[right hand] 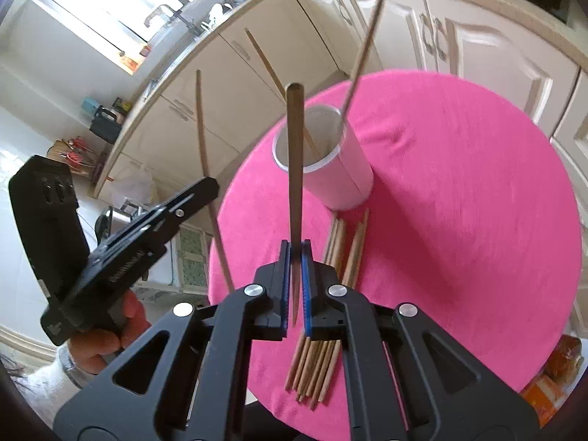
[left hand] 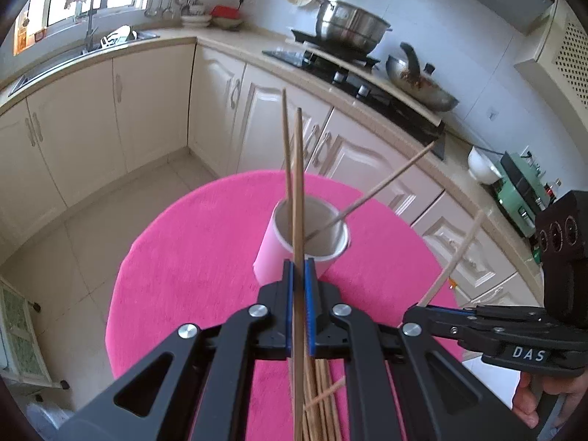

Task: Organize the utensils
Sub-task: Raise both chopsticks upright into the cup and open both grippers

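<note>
Desk (left hand: 176,275): round, covered in bright pink cloth, with cream kitchen cabinets (left hand: 73,125) behind it.
Holder (left hand: 308,242): a white-and-pink cylindrical cup standing upright near the middle of the desk, towards its far edge in the left wrist view; two chopsticks (right hand: 362,47) already lean inside it, their tops splayed apart.
Loose chopsticks (right hand: 316,367): a bundle of wooden sticks lying flat on the cloth between the holder and the near edge.
Left gripper (left hand: 299,268): jaws pressed together, pinching one chopstick (left hand: 298,183) lengthwise, its far end reaching up past the holder's mouth.
Right gripper (right hand: 295,257): jaws pressed together on another single chopstick (right hand: 295,154), raised above the desk and pointing towards the holder.
Hands: a hand (right hand: 99,345) grips the left gripper's handle; fingers (left hand: 529,404) show on the right one.
</note>
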The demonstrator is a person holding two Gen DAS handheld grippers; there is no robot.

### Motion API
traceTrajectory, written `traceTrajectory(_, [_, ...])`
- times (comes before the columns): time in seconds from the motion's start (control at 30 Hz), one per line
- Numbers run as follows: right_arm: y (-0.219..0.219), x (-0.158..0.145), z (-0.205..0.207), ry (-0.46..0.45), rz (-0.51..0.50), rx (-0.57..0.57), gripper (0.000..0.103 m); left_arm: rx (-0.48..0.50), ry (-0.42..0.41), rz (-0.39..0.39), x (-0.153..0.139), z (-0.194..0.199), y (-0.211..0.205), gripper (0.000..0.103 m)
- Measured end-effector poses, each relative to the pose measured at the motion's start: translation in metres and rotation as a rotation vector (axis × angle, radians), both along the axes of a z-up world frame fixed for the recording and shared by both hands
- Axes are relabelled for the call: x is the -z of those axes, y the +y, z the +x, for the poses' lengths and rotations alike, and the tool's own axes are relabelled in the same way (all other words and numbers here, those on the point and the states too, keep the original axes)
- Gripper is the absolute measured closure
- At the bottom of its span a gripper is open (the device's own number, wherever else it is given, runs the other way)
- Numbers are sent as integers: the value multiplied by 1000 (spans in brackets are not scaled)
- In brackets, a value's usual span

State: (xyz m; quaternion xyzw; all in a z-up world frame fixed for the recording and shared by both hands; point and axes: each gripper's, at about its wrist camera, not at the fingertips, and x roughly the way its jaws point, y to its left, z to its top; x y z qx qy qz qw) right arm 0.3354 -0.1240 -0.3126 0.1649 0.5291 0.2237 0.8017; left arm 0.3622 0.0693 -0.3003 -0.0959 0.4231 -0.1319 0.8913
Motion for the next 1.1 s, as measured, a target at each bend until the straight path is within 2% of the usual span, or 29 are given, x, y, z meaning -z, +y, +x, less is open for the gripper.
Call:
traceTrajectory(0.53, [-3, -86, 47, -185, -25, -39, 97, -39, -199, -61, -50, 48, -17, 97])
traceTrajectory(0.7, [-2, -101, 67, -214, -44, -49, 97, -71, -290, -40, -63, 70, -23, 97])
traceTrajectory(0.9, [0, -106, 90, -225, -74, -63, 97, -105, -356, -26, -59, 92, -25, 97])
traceTrajectory(1.1, [-1, -103, 104, -228, -120, -73, 97, -110, -389, 1, -42, 109, -29, 97])
